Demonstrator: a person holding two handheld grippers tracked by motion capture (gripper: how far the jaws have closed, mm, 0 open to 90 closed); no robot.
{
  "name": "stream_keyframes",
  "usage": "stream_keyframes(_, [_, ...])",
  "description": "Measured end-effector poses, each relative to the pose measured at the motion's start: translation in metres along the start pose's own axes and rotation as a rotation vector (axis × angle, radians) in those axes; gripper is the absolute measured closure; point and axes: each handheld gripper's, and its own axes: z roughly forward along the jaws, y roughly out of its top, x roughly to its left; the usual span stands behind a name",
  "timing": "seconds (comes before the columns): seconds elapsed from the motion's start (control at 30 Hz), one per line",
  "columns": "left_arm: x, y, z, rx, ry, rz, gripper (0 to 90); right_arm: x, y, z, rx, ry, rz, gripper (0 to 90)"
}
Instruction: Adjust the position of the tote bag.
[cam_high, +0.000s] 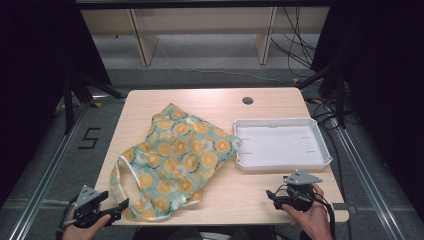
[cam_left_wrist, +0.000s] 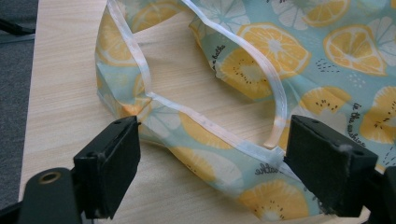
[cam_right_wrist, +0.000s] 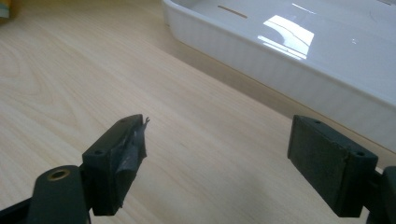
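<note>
Left gripper (cam_high: 120, 206): black two-jaw tool held in the person's left hand (cam_high: 85, 227) at the near left corner of the pale wooden worktop (cam_high: 260, 192). Its fingers (cam_left_wrist: 112, 163) are spread wide and released, grasping nothing; they point straight at the bag's nearest handle, which reads as lining up for a pinch on that strap.

Bag (cam_high: 182, 155): thin mint-green fabric tote printed with orange and lemon slices, lying flat and crumpled on the left half of the worktop. Its long axis runs diagonally, from the near left corner up toward the far middle. The closed bottom end points to the far side; the mouth and handles point back at the person.

Bag handle (cam_left_wrist: 205, 123): white-edged strap loop lying loose on the wood, crossing the space just ahead of the left gripper's jaws, not touched by either one. The open loop probably makes it the easiest part to catch.

Tray (cam_high: 282, 162): shallow white rectangular plastic tray, empty, on the right half of the worktop just beside the bag's right edge, long side running across the worktop. It looks set out as a place to receive the bag, though that is a guess.

Right gripper (cam_high: 272, 196): matching black tool in the right hand (cam_high: 312, 217), near the front edge just short of the tray's near wall. Fingers (cam_right_wrist: 116, 161) released wide over bare wood, aimed left, apparently waiting.
</note>
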Motion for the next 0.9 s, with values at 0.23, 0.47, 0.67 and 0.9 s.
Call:
stream_keyframes(0.23, [0.0, 0.002, 0.001, -0.002, -0.004, -0.001, 17.3, 0.004, 0.002, 0.002, 0.005, 0.026, 0.009, 19.0])
stream_keyframes(0.47, [0.0, 0.007, 0.005, -0.006, -0.017, 0.002, 17.2, 0.01, 0.007, 0.007, 0.008, 0.051, -0.015, 19.5])
stream_keyframes(0.67, [0.01, 0.029, 0.014, -0.006, -0.004, 0.006, 16.1, 0.021, 0.02, 0.014, -0.001, 0.076, -0.052, 21.9])
stream_keyframes(0.9, [0.037, 0.08, 0.035, 0.062, -0.058, 0.068, 23.2, 0.063, 0.056, 0.039, -0.003, 0.176, -0.198, 20.8])
